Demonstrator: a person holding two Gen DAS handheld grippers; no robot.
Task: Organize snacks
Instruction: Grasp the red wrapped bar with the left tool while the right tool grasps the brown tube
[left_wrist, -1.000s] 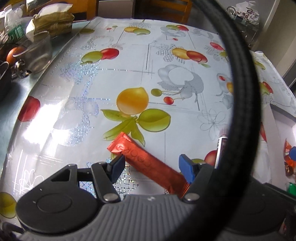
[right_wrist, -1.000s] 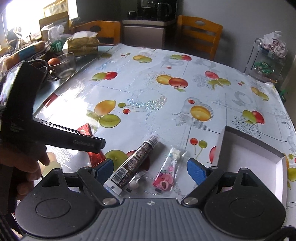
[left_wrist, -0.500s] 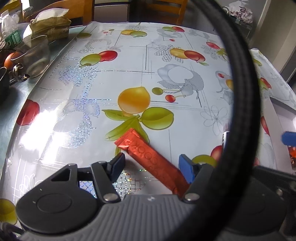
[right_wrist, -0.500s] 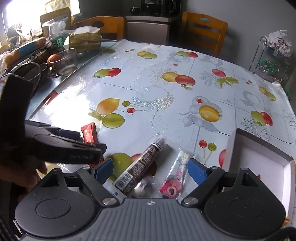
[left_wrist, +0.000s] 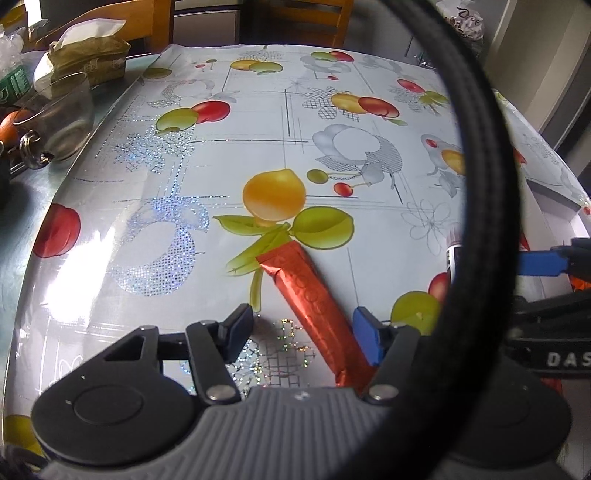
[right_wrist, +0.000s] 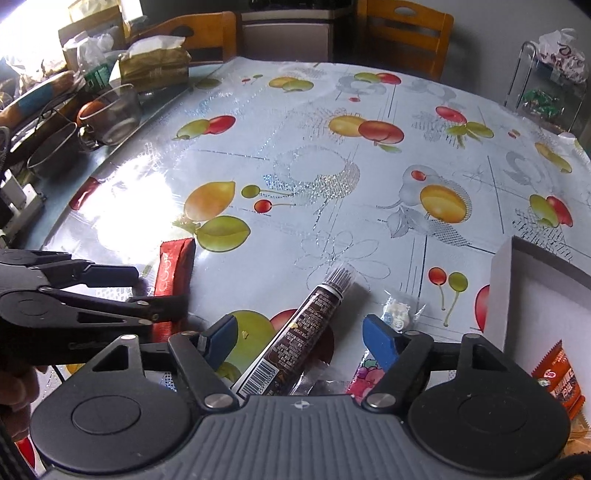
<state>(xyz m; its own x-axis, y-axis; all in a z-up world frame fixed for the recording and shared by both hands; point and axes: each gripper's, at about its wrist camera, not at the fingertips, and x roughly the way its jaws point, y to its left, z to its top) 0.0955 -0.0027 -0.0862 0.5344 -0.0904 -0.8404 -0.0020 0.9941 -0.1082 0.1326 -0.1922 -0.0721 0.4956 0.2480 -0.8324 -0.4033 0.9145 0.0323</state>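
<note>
A long red foil snack bar (left_wrist: 312, 299) lies flat on the fruit-print tablecloth, between the open fingers of my left gripper (left_wrist: 301, 328); its near end sits by the right pad. It also shows in the right wrist view (right_wrist: 173, 271). My right gripper (right_wrist: 299, 338) is open over a dark brown snack tube (right_wrist: 303, 330), which lies between its fingers. A clear packet with white and pink sweets (right_wrist: 397, 314) lies by the right pad. A white box (right_wrist: 546, 295) at the right holds an orange snack pack (right_wrist: 559, 376).
A glass bowl (right_wrist: 114, 112), an orange, a tissue pack (right_wrist: 155, 66) and clutter line the table's left edge. Wooden chairs stand at the far side. A wire rack with bags (right_wrist: 554, 85) stands far right. A black cable (left_wrist: 491, 184) arcs across the left wrist view.
My left gripper has slid forward along the red bar, so the bar lies deeper between its fingers. My right gripper has moved forward over the brown tube and nearer the box.
</note>
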